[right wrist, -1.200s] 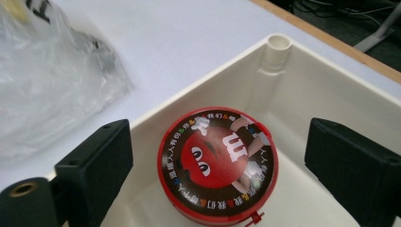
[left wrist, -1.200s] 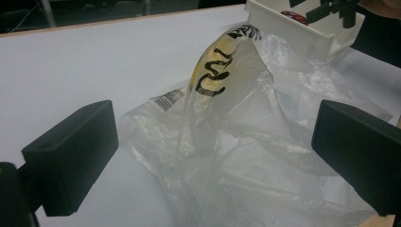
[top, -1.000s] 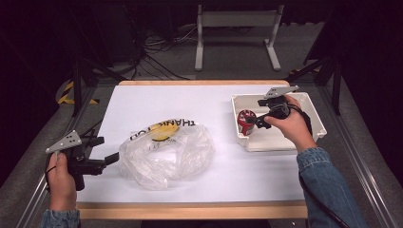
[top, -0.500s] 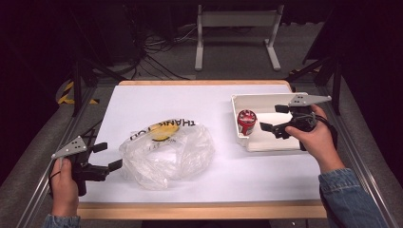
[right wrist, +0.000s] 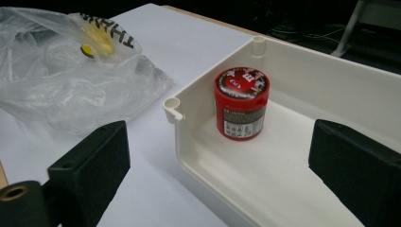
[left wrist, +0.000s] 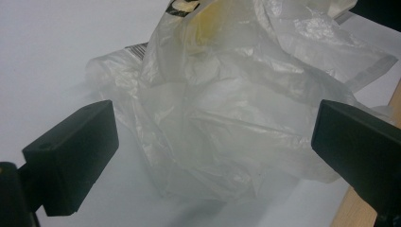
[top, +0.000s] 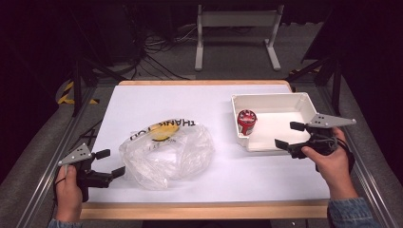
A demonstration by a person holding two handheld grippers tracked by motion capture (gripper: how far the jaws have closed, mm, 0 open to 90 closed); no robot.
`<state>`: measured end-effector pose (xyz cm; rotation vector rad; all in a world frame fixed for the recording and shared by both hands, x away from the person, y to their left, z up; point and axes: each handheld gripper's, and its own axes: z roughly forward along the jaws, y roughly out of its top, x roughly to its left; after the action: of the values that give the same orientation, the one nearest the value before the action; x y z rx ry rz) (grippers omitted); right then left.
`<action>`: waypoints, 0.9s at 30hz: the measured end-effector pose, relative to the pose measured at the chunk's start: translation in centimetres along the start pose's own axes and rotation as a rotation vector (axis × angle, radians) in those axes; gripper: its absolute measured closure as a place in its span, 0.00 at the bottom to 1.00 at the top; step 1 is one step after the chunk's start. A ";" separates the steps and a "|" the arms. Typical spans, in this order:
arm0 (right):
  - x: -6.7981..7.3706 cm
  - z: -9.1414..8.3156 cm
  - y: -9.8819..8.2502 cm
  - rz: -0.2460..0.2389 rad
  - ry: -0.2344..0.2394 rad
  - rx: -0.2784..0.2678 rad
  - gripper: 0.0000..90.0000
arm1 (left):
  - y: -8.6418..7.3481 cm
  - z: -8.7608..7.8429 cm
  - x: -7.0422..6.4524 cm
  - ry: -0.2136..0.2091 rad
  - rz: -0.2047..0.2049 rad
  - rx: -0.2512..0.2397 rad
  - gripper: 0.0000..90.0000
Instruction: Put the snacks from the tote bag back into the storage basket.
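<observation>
**Inspection: plastic bag and red container**

Plastic bag (top: 167,151): clear, thin film, heavily crumpled and slumped in a loose heap on the white table top, at its near left part. Black lettering and a yellow round mark show on the bag's far side. Nothing grips it. The film lies in many folds, and the contents cannot be made out through it.

Red container (top: 246,121): small, cylindrical, red with a printed lid and a dark label band around its side. It stands upright, lid closed, inside the white tray (top: 286,101), in the tray's left end close to the left wall. It stands well apart from the bag.
</observation>
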<state>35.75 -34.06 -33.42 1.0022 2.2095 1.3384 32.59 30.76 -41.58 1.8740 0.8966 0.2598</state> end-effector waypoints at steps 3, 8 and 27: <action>0.4 -0.4 -1.3 -0.006 -0.011 -0.004 0.07 | -0.3 0.0 0.0 -0.002 -0.006 -0.001 0.03; 1.0 -0.5 -3.8 0.013 -0.035 -0.022 0.06 | -0.5 -0.1 -0.2 0.009 -0.002 -0.008 0.02; 1.2 1.8 -9.3 0.038 -0.057 0.052 0.08 | -1.9 1.0 0.0 0.013 -0.004 -0.014 0.03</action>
<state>32.47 -34.86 -42.39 1.0930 2.2042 1.2584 32.18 30.48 -43.68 1.8591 0.9055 0.2755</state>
